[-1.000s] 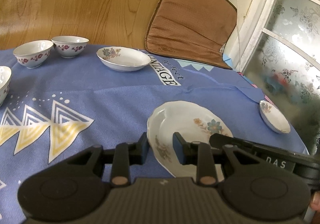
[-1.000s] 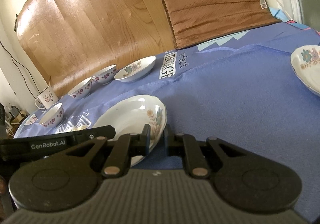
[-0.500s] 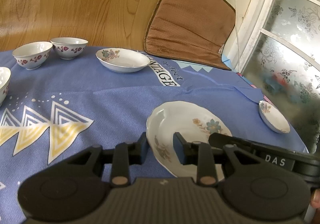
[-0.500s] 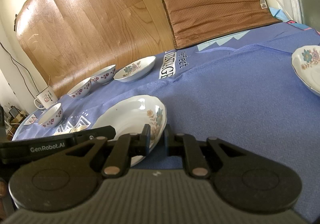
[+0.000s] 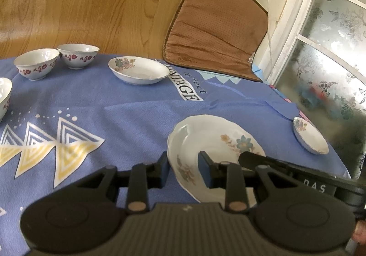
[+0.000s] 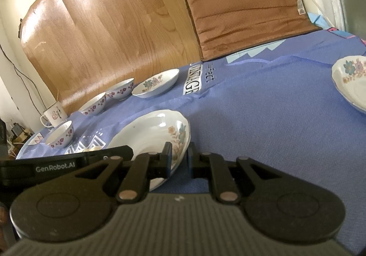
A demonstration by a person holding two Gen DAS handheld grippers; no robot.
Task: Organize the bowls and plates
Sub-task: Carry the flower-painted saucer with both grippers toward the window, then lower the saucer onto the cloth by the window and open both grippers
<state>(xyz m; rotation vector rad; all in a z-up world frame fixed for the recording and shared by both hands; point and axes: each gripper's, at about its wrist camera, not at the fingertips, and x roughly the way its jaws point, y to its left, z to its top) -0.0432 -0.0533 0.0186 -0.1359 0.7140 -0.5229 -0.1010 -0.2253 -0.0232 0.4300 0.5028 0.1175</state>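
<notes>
A large white plate (image 5: 217,139) with floral print sits low over the blue tablecloth (image 5: 128,123), and both grippers hold it. My left gripper (image 5: 184,165) is shut on its near-left rim, one finger under and one inside. My right gripper (image 6: 179,157) is shut on the opposite rim of the same plate (image 6: 148,132). Each view shows the other gripper's black body reaching in over the plate. A shallow floral dish (image 5: 138,70) and two small red-flowered bowls (image 5: 35,66) (image 5: 77,56) stand at the cloth's far side.
A third small bowl (image 6: 60,134) and a mug (image 6: 53,115) stand at the far left. A small floral dish (image 5: 310,138) lies near the right edge by the frosted window (image 5: 324,73). A brown cushion (image 5: 215,27) leans on the wooden board (image 5: 80,4) behind.
</notes>
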